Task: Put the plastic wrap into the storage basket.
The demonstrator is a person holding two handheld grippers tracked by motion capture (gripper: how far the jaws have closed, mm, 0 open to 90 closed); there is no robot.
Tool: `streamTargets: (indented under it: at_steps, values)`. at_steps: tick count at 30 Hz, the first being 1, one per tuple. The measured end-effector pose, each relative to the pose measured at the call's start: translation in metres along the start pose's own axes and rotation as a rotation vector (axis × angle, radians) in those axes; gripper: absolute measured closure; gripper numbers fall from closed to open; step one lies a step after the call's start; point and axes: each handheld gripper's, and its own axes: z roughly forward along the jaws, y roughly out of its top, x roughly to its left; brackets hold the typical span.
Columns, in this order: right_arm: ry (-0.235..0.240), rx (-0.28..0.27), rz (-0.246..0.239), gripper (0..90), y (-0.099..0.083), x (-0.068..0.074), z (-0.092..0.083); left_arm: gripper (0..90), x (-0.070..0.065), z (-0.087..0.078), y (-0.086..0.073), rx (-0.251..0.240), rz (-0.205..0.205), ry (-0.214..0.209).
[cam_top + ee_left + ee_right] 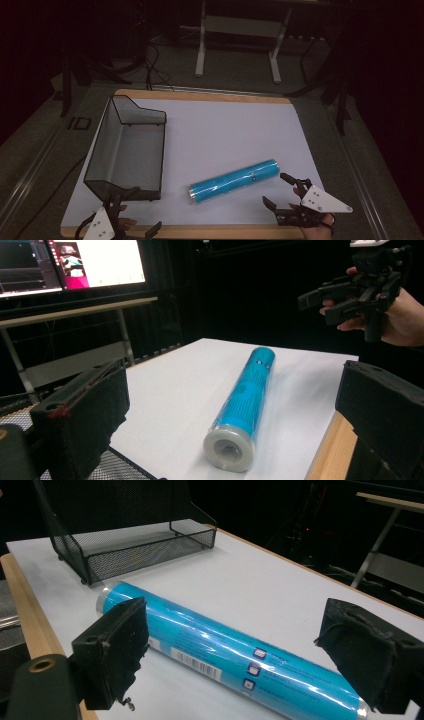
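Black wire mesh forms the tray (131, 145) on the left side of the white sheet (225, 130) that covers the wooden-edged table (210, 95); it stands with one tall end wall at the far side and a low rim along its open side. Down at the near left corner, the left gripper (131, 212) hovers by the tray's near end, and its own view shows both padded jaws spread wide with nothing between them. Just right of the tray, apart from it, a blue roll (233, 181) wrapped in glossy film lies flat on the sheet, angled so its silver-capped end points toward the near left and its other end toward the far right. A barcode label and small printed squares run along its side, though the print is too small to read. Farther right, near the roll's far end but not touching it, the right gripper (280, 192) is held in a hand (320, 222) above the table's near edge, jaws parted wide and empty, the roll lying beyond them.
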Motion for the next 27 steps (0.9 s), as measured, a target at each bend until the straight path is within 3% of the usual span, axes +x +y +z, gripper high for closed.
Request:
streamTargets:
  at_steps: [4,10,15,18,20,22,23,24,26,27]
  values:
    - [0.011,0.01,-0.001,12.7,0.0,-0.003,-0.001,1.6,-0.001,0.001,0.0,0.002,0.005,-0.006]
    - [0.003,0.013,-0.04,13.0,0.001,-0.003,-0.003,1.6,0.0,0.001,-0.001,0.006,0.002,-0.013]
    - [0.008,-0.015,-0.103,13.1,0.0,-0.003,-0.001,1.6,-0.001,0.002,-0.001,0.012,0.005,-0.019]
    - [-0.005,0.015,-0.121,16.4,-0.001,-0.001,0.002,1.6,0.0,0.002,-0.001,0.018,0.008,-0.018]
    - [0.01,0.043,-0.115,19.9,0.0,0.0,0.003,1.6,0.0,0.002,-0.001,0.018,0.007,-0.018]
    - [0.049,0.119,-0.076,20.0,-0.002,0.0,0.008,1.6,0.0,0.002,-0.001,0.021,0.004,-0.02]
    - [0.068,0.129,-0.072,20.1,-0.003,0.0,0.011,1.6,0.0,0.002,-0.001,0.018,0.005,-0.02]
    - [0.084,0.124,-0.109,20.1,-0.003,0.0,0.013,1.6,0.0,0.002,-0.001,0.017,0.002,-0.021]
    - [0.143,0.108,-0.098,20.1,-0.003,-0.003,0.015,1.6,0.0,0.002,-0.001,0.018,0.003,-0.02]
    - [0.143,0.108,-0.098,20.1,-0.003,-0.003,0.015,1.6,0.0,0.002,-0.001,0.018,0.004,-0.02]
